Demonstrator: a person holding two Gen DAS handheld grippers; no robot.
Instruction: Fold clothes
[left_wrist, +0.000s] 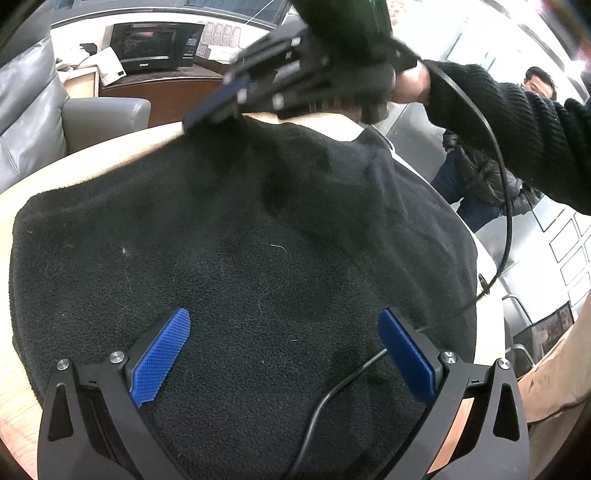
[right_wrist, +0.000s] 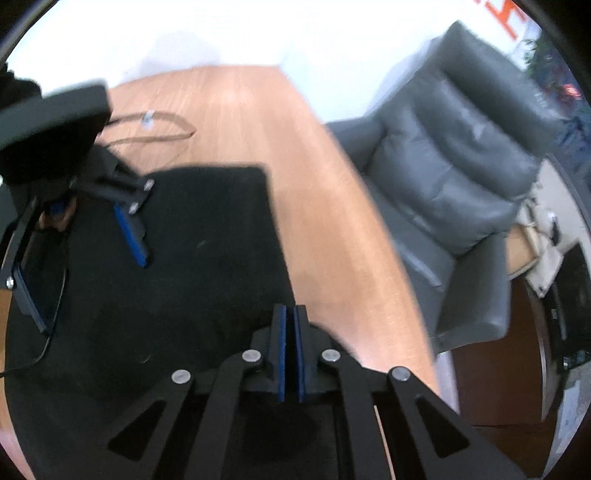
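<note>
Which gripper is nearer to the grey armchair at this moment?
Right. The right gripper, fingers together, sits at the black fleece's far edge, the side toward the grey armchair. The left gripper, fingers apart, hovers over the fleece's opposite end.

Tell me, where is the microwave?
The black microwave shows only in the left wrist view, at top left, on a dark wooden cabinet behind the gray leather armchair, beyond the table.
</note>
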